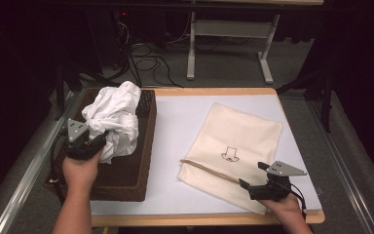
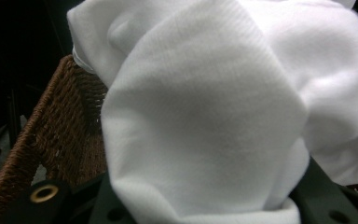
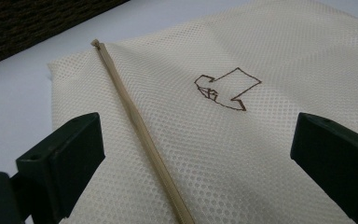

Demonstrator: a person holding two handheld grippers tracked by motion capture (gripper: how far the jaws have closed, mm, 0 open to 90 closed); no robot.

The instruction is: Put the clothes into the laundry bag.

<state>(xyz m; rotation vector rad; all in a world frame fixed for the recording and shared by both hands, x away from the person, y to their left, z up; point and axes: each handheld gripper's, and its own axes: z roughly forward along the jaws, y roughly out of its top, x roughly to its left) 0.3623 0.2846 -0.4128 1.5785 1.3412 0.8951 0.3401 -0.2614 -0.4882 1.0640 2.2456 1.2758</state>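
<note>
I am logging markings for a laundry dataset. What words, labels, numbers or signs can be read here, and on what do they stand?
No readable text anywhere.
The cream mesh bag carries a small brown outline drawing, a sign with no letters or numbers.
The white cloth, wicker basket and table show no label or print.

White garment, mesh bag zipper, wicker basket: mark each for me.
white garment [image 1: 114,117], high view, on the bunched middle.
zipper [image 3: 140,133], right gripper view, midway along its tan strip.
wicker basket [image 1: 146,141], high view, on its right wall.
</note>
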